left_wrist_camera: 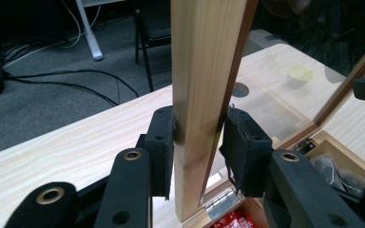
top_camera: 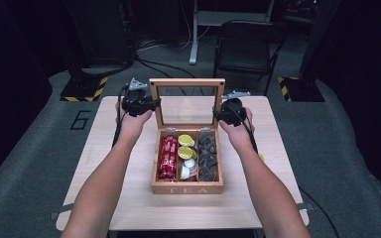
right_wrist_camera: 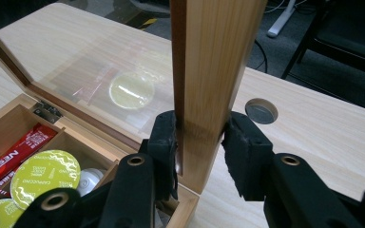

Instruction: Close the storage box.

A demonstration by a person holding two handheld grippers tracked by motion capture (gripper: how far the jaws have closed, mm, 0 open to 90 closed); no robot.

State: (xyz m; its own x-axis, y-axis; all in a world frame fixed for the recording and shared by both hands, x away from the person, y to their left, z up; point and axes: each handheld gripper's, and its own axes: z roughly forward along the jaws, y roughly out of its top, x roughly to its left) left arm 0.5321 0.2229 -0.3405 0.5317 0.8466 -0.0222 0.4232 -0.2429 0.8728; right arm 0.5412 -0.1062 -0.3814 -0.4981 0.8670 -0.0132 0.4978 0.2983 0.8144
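Observation:
A wooden tea box (top_camera: 186,187) stands at the table's middle, its glass-paned lid (top_camera: 187,82) raised upright at the back. Its compartments hold red sachets (top_camera: 167,157), yellow-green capsules (top_camera: 185,147) and dark tea bags (top_camera: 208,156). My left gripper (top_camera: 151,105) is shut on the lid's left frame post (left_wrist_camera: 204,57), both pads (left_wrist_camera: 164,142) pressed against the wood. My right gripper (top_camera: 219,115) is shut on the lid's right frame post (right_wrist_camera: 214,57). In the right gripper view, sachets (right_wrist_camera: 14,156) and a capsule (right_wrist_camera: 45,173) lie below the jaws.
The light wooden table (top_camera: 129,198) has a round cable hole (right_wrist_camera: 261,110) near its back edge. A folding chair (top_camera: 248,47) and stands with hazard-striped bases (top_camera: 84,88) are behind the table. A small yellow item (top_camera: 261,157) lies beside my right forearm.

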